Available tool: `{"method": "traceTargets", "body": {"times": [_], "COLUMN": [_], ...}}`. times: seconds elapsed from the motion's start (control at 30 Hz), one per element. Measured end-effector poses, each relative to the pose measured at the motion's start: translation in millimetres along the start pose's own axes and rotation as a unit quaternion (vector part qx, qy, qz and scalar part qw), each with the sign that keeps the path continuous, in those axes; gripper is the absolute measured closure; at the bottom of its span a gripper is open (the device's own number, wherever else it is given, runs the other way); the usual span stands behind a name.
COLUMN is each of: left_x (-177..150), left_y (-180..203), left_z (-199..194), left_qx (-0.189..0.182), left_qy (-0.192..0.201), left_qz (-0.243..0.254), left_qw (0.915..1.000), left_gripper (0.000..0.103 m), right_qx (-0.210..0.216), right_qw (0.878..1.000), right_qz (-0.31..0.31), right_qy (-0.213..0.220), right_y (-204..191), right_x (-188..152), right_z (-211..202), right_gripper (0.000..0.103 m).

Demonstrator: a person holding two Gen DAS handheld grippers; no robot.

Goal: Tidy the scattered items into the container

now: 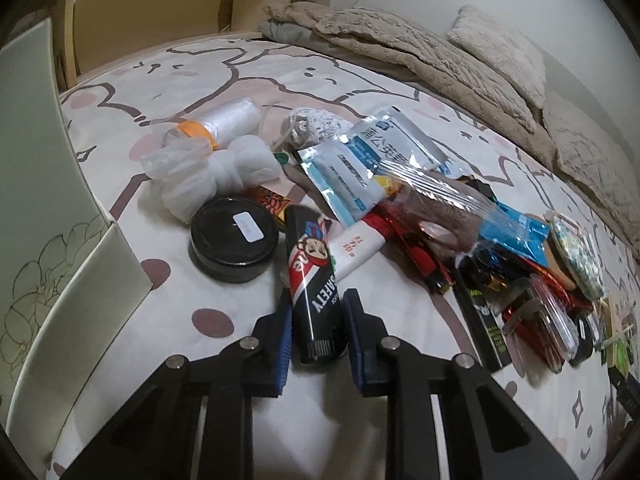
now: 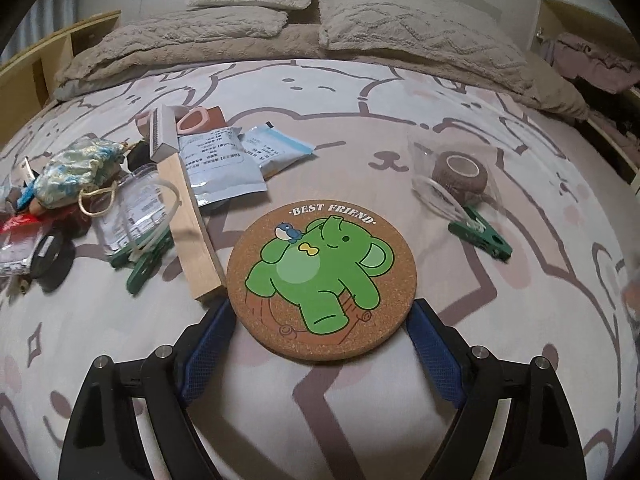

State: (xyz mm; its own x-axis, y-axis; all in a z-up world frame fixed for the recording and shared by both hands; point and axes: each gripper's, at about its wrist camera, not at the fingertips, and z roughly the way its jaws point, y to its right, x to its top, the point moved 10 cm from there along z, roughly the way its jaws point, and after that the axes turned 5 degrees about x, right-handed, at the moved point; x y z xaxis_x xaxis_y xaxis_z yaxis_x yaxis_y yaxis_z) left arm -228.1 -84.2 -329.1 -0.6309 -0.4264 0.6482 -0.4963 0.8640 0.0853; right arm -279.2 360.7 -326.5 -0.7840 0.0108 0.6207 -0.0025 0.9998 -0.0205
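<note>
Left gripper has its jaws clenched on the black tube lying on the bed; right gripper straddles the cork coaster, jaws released. Next, I think: lift the tube into the white container.

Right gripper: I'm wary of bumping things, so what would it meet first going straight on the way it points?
The cork coaster, already between the open right gripper fingers. Beyond it lies bare bedsheet; depth is hard to judge.
</note>
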Motion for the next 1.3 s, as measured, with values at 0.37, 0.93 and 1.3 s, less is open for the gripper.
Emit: {"method": "traceTargets", "body": {"times": [0.37, 0.93, 1.3], "left_x": [-12, -43, -86], "left_y": [15, 41, 78], "left_z": [-13, -42, -72], "left_qx": [-0.014, -0.043, -0.089], "left_qy": [0.000, -0.012, -0.021], "left_qz": [0.032, 0.094, 0.157], "left_qw": [0.9994, 0.9946, 0.9833], "left_gripper": [0.081, 0.090, 0.090], "right_qx": [0.007, 0.037, 0.086], "right_qw": [1.000, 0.999, 0.995], "right_qz": [0.004, -0.020, -0.036], "right_qy": [-0.007, -0.034, -0.030], "right_y": [-9, -46, -82], "right_x": [-16, -52, -74], "right_z": [-15, -55, -93], "right_gripper": [0.015, 0.015, 0.015]}}
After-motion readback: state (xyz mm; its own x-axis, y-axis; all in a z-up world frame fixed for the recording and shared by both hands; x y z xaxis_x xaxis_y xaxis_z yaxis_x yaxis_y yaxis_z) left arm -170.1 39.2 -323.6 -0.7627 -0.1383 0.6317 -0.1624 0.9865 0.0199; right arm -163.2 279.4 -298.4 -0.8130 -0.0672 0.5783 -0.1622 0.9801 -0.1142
